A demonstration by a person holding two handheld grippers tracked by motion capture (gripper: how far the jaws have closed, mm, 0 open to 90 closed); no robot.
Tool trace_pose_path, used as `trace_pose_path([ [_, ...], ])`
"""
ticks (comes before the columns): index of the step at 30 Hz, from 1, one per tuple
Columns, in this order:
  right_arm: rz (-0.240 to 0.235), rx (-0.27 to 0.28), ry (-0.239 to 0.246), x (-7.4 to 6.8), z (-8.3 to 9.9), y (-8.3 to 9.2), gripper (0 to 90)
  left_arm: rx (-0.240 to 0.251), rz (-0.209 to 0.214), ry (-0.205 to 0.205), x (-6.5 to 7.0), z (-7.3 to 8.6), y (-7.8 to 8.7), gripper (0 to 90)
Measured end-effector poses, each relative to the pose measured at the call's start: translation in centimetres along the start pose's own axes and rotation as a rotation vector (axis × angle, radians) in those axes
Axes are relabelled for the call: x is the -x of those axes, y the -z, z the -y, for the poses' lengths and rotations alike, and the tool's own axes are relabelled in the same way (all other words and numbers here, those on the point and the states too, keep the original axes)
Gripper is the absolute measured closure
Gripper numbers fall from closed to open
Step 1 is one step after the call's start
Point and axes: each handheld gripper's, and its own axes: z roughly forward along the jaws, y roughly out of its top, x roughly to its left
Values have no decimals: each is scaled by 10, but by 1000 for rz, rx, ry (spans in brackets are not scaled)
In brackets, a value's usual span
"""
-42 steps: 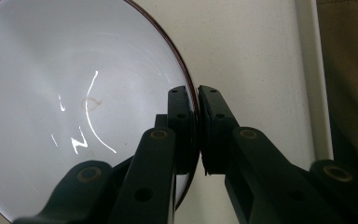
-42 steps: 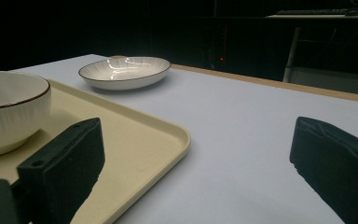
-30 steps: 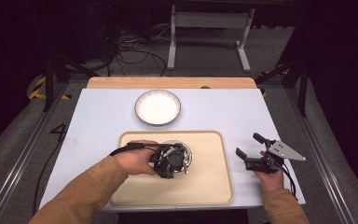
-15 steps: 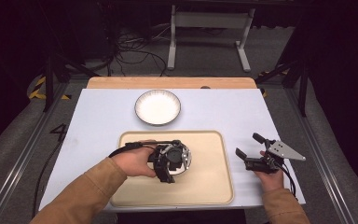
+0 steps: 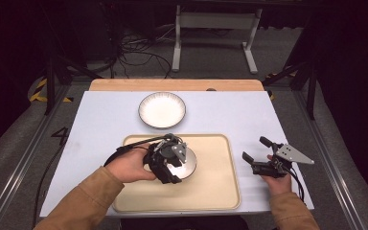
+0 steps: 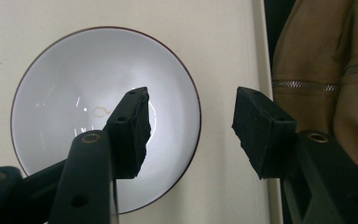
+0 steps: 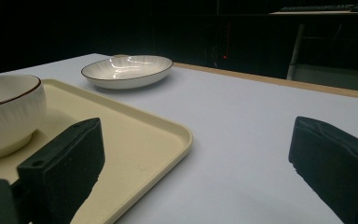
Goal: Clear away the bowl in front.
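Note:
A white bowl with a dark rim stands on the beige tray. My left gripper hangs just above it, pointing down. In the left gripper view its jaws have just been opening: one pad hovers over the inside of the bowl, the other outside it over the tray, and neither presses on the rim. My right gripper rests open on the table right of the tray, with nothing between its pads. Its view looks low across the tray to the bowl.
A shallow white ribbed plate sits on the pale blue table beyond the tray, seen too as the plate in the right gripper view. A wooden strip edges the far side. A tan sleeve is close to the left gripper.
The left gripper's jaws have come apart off the bowl's rim and the gripper has lifted a little. The bowl stays on the tray. The right gripper has not moved.

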Motion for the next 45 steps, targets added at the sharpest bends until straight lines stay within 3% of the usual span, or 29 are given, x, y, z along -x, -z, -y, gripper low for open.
trace_pose_path([
  [3, -2, 0, -3, 0, 0, 0, 41, 102, -53, 34, 5, 13, 12, 438],
  [4, -2, 0, -3, 0, 0, 0, 41, 102, -53, 34, 5, 13, 12, 418],
  [6, -5, -2, -2, 0, 0, 0, 41, 169, -79, 56, 6, 23, 21, 397],
  [7, -6, -4, -3, 0, 0, 0, 42, 224, -92, 79, 7, 32, 27, 386],
  [12, -8, -4, -7, 1, 0, 0, 41, 333, -136, 129, 9, 55, 39, 348],
  [17, -7, -4, -5, 1, 0, 0, 41, 470, -132, 193, 10, 82, 45, 287],
  [18, -7, -3, -5, 1, 0, 0, 41, 491, -154, 205, 12, 88, 45, 270],
  [19, -7, -3, -4, 1, 0, 0, 41, 511, -209, 218, 15, 94, 45, 221],
  [21, -7, -4, -5, 1, 0, 0, 41, 545, -257, 227, 18, 103, 46, 196],
  [23, -7, -3, -4, 1, 0, 0, 41, 585, -278, 257, 20, 112, 46, 182],
  [28, -7, -3, -4, 1, 0, 0, 41, 681, -280, 303, 19, 139, 46, 169],
  [35, -5, 0, -2, 0, 0, 0, 41, 816, -345, 391, 17, 173, 34, 140],
  [40, -5, 0, -2, 1, 0, 0, 40, 868, -383, 451, 13, 196, 17, 129],
  [45, -4, 1, -4, 1, 0, 0, 40, 875, -425, 484, 13, 210, 4, 121],
])
